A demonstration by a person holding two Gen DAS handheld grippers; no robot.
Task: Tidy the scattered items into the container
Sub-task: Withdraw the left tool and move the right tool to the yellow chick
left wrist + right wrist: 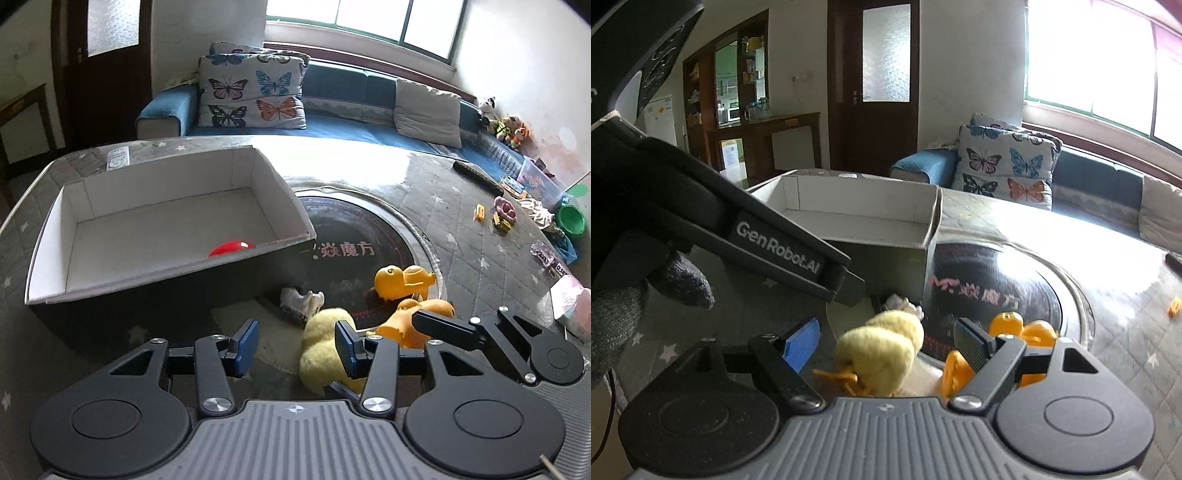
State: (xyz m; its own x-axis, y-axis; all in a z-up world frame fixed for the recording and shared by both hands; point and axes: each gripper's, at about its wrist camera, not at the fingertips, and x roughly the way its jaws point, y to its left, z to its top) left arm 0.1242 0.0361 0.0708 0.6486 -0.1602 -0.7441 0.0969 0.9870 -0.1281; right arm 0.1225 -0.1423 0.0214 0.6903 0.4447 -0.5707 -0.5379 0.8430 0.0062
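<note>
Here the biggest thing is the round table (461, 206) with its quilted grey star cover, and on it stands the open cardboard box (55, 236), white inside. Only the left wrist view looks down into the box, where a red ball (232, 247) lies near the front wall; in the right wrist view this wall hides the floor of the box (932, 221).

In front of the box lie the toys. The yellow plush duck (882, 350) lies between the fingers of the right gripper (886, 345), whose jaws stand wide and do not press on it. The right wrist view shows its orange feet, which the left view does not show. Beside it are two orange plastic ducks (402, 282), and a small white toy (301, 301) lies closer to the box.

The left gripper (295, 341) also has its jaws well apart and holds nothing; the plush duck (321, 347) is behind its right finger. The right wrist view shows the left tool from the side, with a grey knitted glove (679, 280) under it.

Far right, only the left view shows a green bowl (572, 221) and small yellow pieces (479, 212).
</note>
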